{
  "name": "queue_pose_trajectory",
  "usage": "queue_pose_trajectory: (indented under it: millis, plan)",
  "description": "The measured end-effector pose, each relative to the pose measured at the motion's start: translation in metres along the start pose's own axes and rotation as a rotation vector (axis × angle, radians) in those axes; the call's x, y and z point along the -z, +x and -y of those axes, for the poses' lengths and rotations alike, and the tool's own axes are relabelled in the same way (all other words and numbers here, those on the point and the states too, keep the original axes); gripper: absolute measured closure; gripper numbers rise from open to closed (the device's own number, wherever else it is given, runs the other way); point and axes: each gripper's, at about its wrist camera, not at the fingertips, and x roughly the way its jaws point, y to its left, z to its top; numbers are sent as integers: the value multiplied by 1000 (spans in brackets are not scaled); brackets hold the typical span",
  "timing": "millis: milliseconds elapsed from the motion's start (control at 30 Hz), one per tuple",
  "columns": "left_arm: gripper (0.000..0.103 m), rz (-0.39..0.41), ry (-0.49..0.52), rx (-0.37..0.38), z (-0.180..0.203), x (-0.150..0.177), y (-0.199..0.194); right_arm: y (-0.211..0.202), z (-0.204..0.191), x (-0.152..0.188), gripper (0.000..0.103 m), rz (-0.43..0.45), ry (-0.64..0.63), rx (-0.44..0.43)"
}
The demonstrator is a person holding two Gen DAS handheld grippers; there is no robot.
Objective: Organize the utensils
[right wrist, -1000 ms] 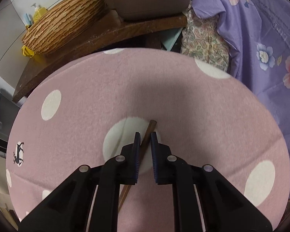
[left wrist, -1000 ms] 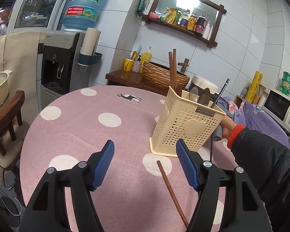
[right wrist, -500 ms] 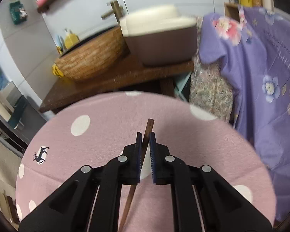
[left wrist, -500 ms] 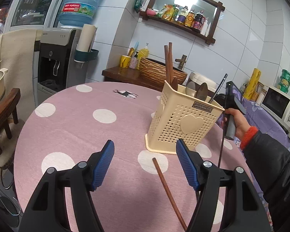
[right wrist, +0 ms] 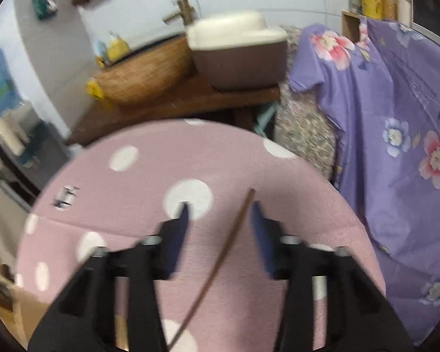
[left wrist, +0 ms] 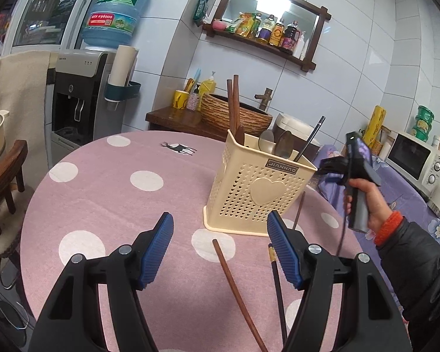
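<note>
A cream perforated utensil holder [left wrist: 258,187] stands on the pink dotted table [left wrist: 108,205]. It holds two upright brown chopsticks [left wrist: 233,102], spoons and a thin dark utensil. My left gripper [left wrist: 219,217] hovers open in front of it, with nothing between its fingers. A brown chopstick [left wrist: 237,290] and a dark chopstick [left wrist: 277,287] lie under it. My right gripper [right wrist: 220,208] hangs above the table with its jaws opening. A thin brown chopstick [right wrist: 220,264] runs between them, close to the right finger, and no pad presses on it. The view is blurred.
A hand [left wrist: 366,202] in a dark sleeve holds the right gripper to the right of the holder. A wooden side table [right wrist: 173,102] bears a woven basin [right wrist: 143,73] and a rice cooker [right wrist: 240,55]. Purple floral cloth [right wrist: 390,123] covers the right side.
The right gripper rose with the chopstick pinched in it, then spread its jaws, and the chopstick now sits loose between them. The left gripper stayed put and open.
</note>
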Motion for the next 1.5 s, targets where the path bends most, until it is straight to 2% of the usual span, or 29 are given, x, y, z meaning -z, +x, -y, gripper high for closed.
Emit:
queue_pose_trajectory:
  millis: [67, 300, 467, 533, 567, 667, 800, 867, 967, 1233, 1500]
  plan:
    - [37, -5, -5, -6, -3, 0, 1, 20, 1, 7, 50, -31, 34, 56]
    - [37, -21, -14, -29, -14, 0, 9, 72, -5, 19, 60, -122, 106, 146]
    - [37, -31, -31, -32, -23, 1, 14, 82, -10, 18, 76, -79, 88, 197]
    - [37, -36, -27, -34, -23, 2, 16, 88, -11, 16, 90, -67, 87, 225]
    - [37, -38, -26, -36, -23, 3, 17, 89, -12, 15, 93, -61, 80, 231]
    - [37, -48, -30, -37, -25, 5, 19, 91, -14, 14, 94, -52, 74, 235]
    - [37, -50, -42, -41, -28, 5, 19, 87, 4, 14, 95, -45, 144, 127]
    - [37, -50, -44, -41, -29, 5, 19, 77, 5, 13, 95, -23, 153, 94]
    - [37, -47, -44, -36, -27, 6, 16, 49, 13, 11, 95, 21, 172, -5]
    - [37, -39, -41, -19, -18, 7, 9, -68, 23, 18, 95, 182, 92, -219]
    - [37, -49, -30, -3, -8, 10, 5, -186, 23, 46, 95, 322, -73, -316]
